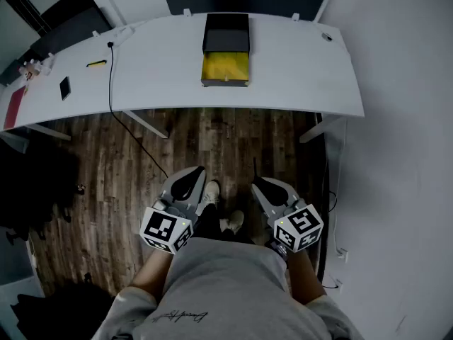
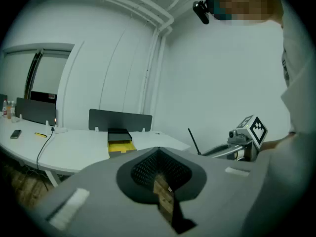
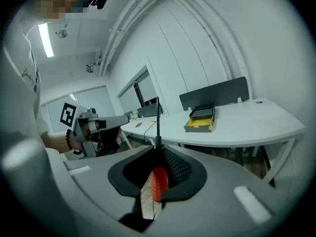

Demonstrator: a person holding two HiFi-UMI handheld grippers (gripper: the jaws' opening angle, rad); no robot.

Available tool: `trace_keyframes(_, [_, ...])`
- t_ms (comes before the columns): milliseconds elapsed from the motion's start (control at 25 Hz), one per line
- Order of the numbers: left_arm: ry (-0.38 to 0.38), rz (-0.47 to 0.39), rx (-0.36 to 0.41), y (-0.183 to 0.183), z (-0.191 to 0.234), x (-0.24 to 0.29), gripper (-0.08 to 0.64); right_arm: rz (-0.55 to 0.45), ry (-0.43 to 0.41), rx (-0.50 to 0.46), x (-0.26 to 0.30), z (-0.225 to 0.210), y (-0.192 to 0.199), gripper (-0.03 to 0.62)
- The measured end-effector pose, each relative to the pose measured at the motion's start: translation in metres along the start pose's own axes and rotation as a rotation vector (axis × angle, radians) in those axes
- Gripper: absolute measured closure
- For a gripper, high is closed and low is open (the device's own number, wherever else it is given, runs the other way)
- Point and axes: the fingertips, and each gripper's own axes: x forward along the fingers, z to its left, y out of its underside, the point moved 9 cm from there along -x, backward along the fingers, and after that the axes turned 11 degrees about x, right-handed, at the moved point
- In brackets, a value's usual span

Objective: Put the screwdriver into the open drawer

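- Currently, right gripper clamps a red-handled, black-shafted screwdriver.
- Left gripper has its jaws closed together, empty.
- Open yellow-lined black drawer rests on white curved desk.

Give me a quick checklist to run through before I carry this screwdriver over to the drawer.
1. Screwdriver clamped by its red handle in the right claw: ok.
2. Left claw empty: ok.
3. Drawer pulled open: ok.
4. Room in its yellow inside: ok, it looks bare.
5. Drawer within reach: not ok, the desk stands across the wood floor.
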Motion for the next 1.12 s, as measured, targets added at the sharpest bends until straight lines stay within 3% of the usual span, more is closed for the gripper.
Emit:
trace_keyframes(400, [-0.003,0.0,-0.015,0.002,0.007,-0.022,0.558,-0.008,0.008,-0.043,0.008,0.019,-0.006,0.518])
trace_keyframes(640, [0.023,-0.013,-0.016,-0.002,0.026,-0.017,0.558,-0.011,-0.04,-0.017,0.024,0.028,-0.016,0.518])
trace_keyframes(1120, [0.092,-0.025,-0.01,-0.005,0.084,0.007,0.558,-0.023,0.016,-0.045,0.078,0.037,-0.043,0.518])
